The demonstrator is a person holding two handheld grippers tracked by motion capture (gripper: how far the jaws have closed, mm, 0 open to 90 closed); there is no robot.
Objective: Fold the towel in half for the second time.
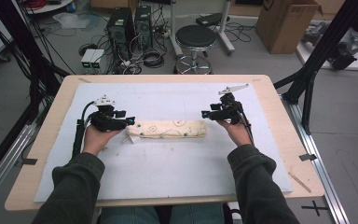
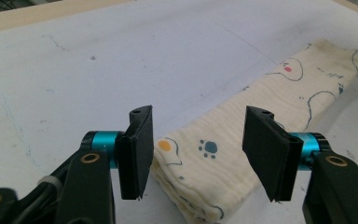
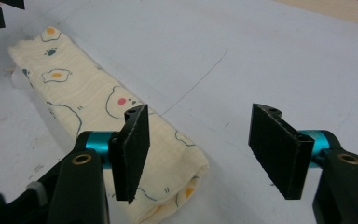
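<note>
The folded cloth (image 1: 168,129) is lying mid-frame; the left gripper (image 1: 129,121) and right gripper (image 1: 205,113) are standing with jaws apart at its ends, holding nothing.

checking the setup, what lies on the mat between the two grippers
The folded cloth spans the gap between left gripper and right gripper, clearest in the high view.

High view: above the person's side, looking forward and down over the whole white-covered wooden table (image 1: 177,172).
Left gripper view: low and close, along its jaws.
Right gripper view: low and close, from the opposite end.
Shared: the folded cream printed cloth (image 1: 168,129) (image 2: 242,135) (image 3: 98,116).
</note>
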